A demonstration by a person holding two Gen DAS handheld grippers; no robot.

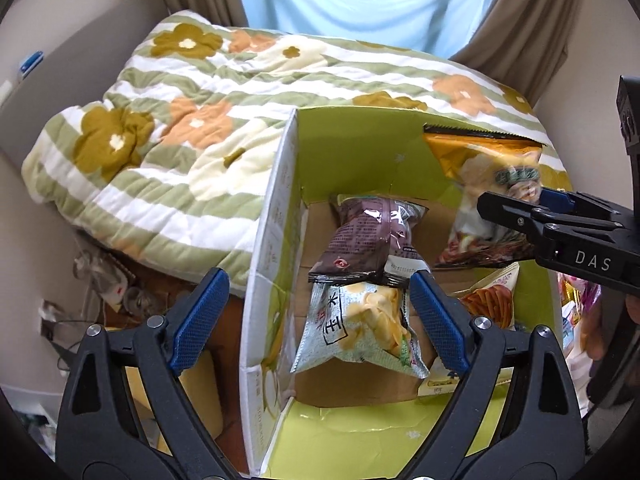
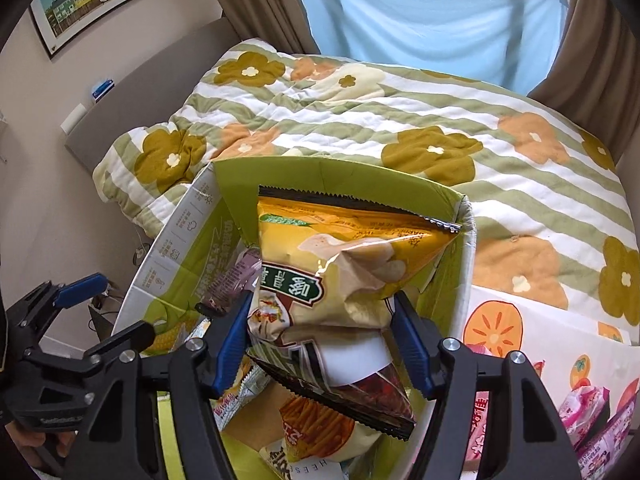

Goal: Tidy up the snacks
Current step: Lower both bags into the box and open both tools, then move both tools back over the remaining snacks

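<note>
We see a bed with a quilted cover of green stripes and orange and mustard flowers [image 1: 192, 128], and against it stands the open cardboard box with lime-green inside walls [image 1: 360, 148]. Inside the box lie already a brown foil snack bag [image 1: 372, 236], a pale green bag of chips [image 1: 360, 328] under it, and a bag printed with orange sticks [image 2: 316, 420].

The yellow crinkled chips bag with a black serrated edge [image 2: 340, 264] is over the right part of the box, between the blue-padded fingers of the right gripper [image 2: 326, 340]. The pads seem to be at its sides, but we cannot tell if they press it or have let go. The left gripper [image 1: 316, 316] hangs over the box wall with its fingers spread wide and nothing between them that they touch.

We judge that the step in hand is placing the yellow bag in the box — nearly done. Next the right fingers must release fully and go for another snack, perhaps the pink packets [image 2: 592, 412] beside the box.
</note>
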